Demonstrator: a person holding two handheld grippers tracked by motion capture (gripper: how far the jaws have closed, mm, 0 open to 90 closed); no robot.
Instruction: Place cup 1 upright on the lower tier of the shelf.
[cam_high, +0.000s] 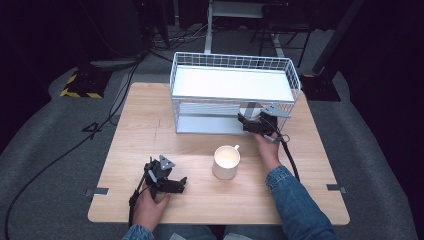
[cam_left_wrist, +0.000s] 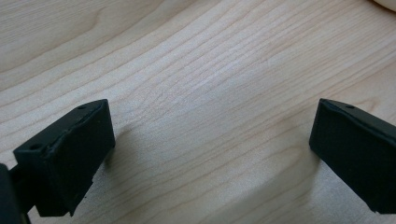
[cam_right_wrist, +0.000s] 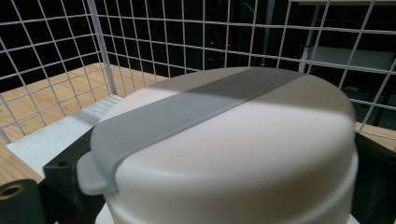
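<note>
Your right gripper (cam_high: 255, 121) is at the lower shelf of the white wire rack (cam_high: 232, 67), near its right end. Its jaws pinch a white round box with a grey strap across its lid (cam_right_wrist: 233, 144). In the right gripper view the box sits right between the two black jaws, one on each side of it, and the wire walls of the rack stand behind it. In the high view a small bit of the box (cam_high: 250, 111) peeks out under the top shelf, just past the gripper.

Your left gripper (cam_high: 167, 181) rests low near the front left part of the table (cam_high: 150, 130). Its jaws are spread wide apart with nothing between them. Just bare wood lies between them in the left gripper view.

A white mug (cam_high: 226, 162) stands upright near the middle of the table, between your two hands. It is well apart from the rack, and its handle points toward the rack.
</note>
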